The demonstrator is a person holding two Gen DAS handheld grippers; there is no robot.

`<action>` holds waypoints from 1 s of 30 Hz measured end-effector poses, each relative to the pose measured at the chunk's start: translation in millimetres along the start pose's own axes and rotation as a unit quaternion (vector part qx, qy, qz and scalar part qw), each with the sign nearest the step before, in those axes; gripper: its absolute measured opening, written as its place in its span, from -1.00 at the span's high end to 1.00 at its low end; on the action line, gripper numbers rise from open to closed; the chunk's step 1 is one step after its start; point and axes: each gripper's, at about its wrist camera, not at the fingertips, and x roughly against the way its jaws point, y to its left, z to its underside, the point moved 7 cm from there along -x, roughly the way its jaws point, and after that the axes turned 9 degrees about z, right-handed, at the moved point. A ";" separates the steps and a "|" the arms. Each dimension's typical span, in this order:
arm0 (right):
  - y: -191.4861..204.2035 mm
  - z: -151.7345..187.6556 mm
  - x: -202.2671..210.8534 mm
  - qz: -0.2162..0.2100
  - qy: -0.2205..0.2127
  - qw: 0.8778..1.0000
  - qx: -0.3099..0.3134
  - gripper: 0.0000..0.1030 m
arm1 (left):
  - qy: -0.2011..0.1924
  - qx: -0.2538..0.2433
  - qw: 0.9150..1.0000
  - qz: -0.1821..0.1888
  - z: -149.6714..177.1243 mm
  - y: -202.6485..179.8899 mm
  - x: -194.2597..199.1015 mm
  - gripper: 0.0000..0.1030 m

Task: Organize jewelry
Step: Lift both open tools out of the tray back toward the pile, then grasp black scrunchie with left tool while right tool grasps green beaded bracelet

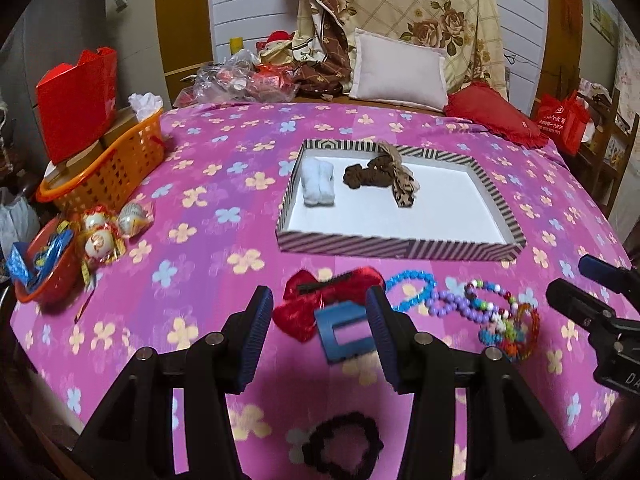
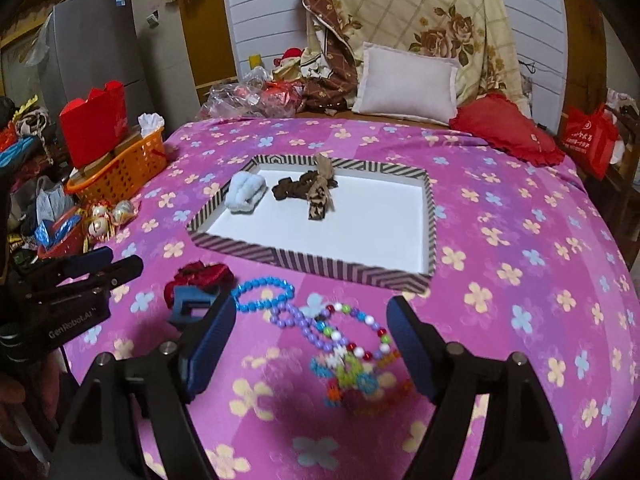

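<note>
Only left wrist shows black scrunchie (image 1: 340, 448).

Left gripper (image 1: 318, 344) hovers, fingers (image 1: 256, 336) apart, above blue hair claw (image 1: 344, 334) beside red bow (image 1: 320, 296).

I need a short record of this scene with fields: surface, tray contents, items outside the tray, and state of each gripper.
surface: pink flowered cloth
tray: striped tray, white inside
in tray: pale blue scrunchie; brown scrunchies
outside tray, near side: red bow clip; blue claw clip; blue bead bracelet; purple bead bracelet; multicolour bead bracelets; dark scrunchie
left gripper: open, holding nothing
right gripper: open, holding nothing
</note>
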 end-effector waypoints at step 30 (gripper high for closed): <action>-47.4 79.9 -15.7 0.018 0.057 0.998 0.023 -0.28 | 0.059 0.078 0.995 0.024 71.3 40.8 -13.4 0.21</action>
